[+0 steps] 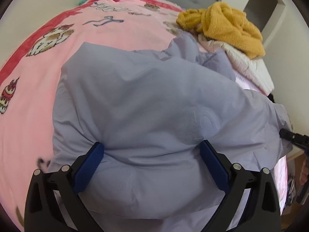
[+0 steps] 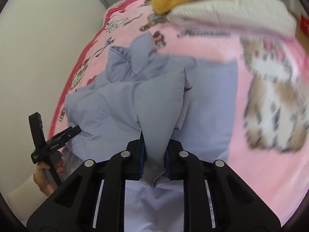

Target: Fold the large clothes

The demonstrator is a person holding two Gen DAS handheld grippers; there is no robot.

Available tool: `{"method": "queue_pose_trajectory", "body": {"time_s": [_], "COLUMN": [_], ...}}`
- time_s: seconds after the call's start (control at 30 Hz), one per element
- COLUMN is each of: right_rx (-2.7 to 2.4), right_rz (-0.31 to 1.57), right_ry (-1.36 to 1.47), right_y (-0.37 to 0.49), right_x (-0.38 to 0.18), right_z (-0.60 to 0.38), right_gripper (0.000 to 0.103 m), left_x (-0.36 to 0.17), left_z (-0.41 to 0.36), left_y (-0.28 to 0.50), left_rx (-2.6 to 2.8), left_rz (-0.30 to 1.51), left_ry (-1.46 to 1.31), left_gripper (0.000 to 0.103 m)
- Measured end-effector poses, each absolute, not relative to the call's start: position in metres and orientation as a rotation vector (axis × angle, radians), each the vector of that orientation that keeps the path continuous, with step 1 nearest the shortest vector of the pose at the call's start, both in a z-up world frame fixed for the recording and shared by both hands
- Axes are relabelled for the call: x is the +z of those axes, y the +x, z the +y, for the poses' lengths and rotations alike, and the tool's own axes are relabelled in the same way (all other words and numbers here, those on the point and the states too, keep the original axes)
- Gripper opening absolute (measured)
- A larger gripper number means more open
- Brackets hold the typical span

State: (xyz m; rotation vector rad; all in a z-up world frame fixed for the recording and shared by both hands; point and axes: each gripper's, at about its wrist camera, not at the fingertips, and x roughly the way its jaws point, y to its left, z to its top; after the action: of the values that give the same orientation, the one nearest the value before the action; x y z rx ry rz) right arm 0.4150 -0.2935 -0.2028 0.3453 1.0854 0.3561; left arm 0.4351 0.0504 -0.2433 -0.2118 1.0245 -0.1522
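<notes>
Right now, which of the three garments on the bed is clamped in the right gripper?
The lavender padded jacket: the right gripper pinches its fabric. The mustard fleece and white quilted garment lie untouched behind.

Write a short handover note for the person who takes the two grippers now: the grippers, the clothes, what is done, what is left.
Right gripper: shut on a fold of the lilac padded garment.
Left gripper: open, garment bulging between its fingers, not pinched.
The garment lies bunched on the pink blanket; a yellow garment and a white quilted one wait behind.
Done: one grip. Left: all folding.
</notes>
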Motion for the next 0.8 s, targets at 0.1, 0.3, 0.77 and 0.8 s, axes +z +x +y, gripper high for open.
{"method": "queue_pose_trajectory", "body": {"time_s": [0.1, 0.3, 0.77, 0.8], "right_rx": [0.343, 0.281, 0.209, 0.212], "right_rz": [1.085, 1.203, 1.014, 0.958], "right_ry": [0.273, 0.224, 0.34, 0.328], "right_y": [0.422, 0.427, 0.379, 0.374], "right_x": [-0.171, -0.206, -0.204, -0.191], "right_z": [-0.295, -0.299, -0.323, -0.324], "right_gripper": [0.015, 0.016, 0.046, 0.047], "left_x": [-0.243, -0.247, -0.216, -0.205], "left_z": [0.042, 0.029, 0.038, 0.045], "left_y": [0.433, 0.438, 0.415, 0.412], "left_rx": [-0.144, -0.114, -0.181, -0.19], "left_rz": [1.004, 1.018, 0.879, 0.844], "left_ry": [-0.27, -0.219, -0.124, -0.133], "left_gripper": [0.098, 0.098, 0.098, 0.098]}}
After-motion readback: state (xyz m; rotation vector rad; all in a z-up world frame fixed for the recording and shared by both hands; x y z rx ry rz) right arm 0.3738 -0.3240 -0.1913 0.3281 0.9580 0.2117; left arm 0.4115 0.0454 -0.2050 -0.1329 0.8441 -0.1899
